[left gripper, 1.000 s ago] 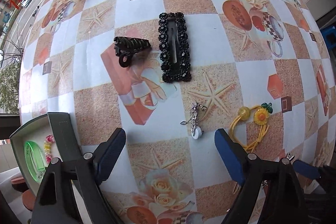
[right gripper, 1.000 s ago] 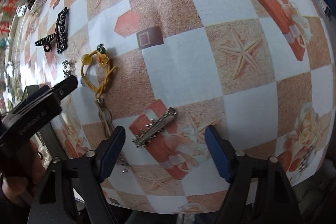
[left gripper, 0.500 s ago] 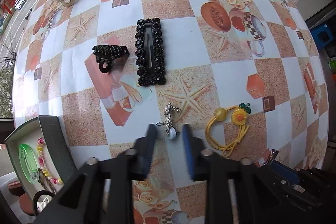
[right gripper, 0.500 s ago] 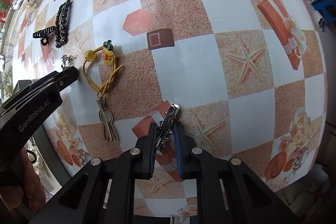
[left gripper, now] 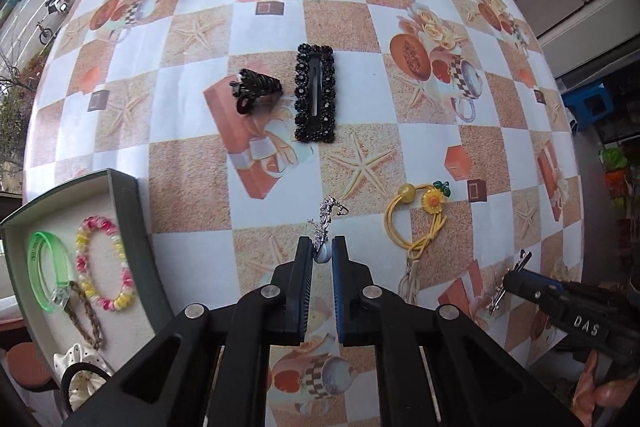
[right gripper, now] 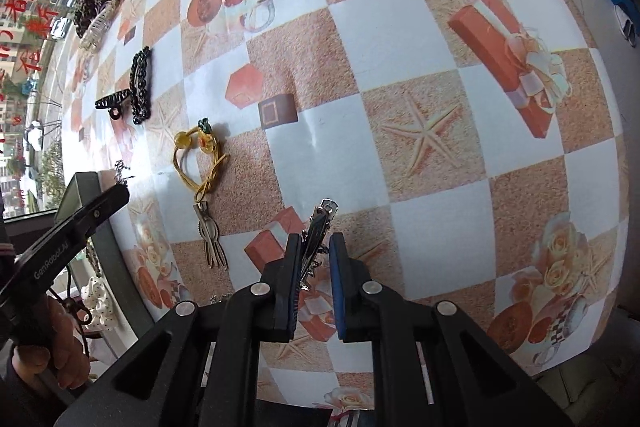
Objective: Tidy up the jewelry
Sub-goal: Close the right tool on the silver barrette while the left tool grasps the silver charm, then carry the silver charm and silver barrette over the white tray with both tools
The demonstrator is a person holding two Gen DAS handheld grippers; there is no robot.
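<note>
Here the left tongs [left gripper: 322, 254] pinch a silver brooch [left gripper: 325, 227]; the right tongs [right gripper: 314, 259] pinch a metal alligator clip [right gripper: 318, 235].

Checkered table [left gripper: 420, 155] carries black clips [left gripper: 315, 93], yellow tie [left gripper: 416, 219]

Silver rhinestone brooch with white bead [left gripper: 325, 227] is pinched at its bead end; toothed silver metal alligator clip [right gripper: 318, 235] is gripped, tip pointing away.

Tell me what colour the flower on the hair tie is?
Yellow with an orange middle; the flower shows best in the left wrist view.
</note>
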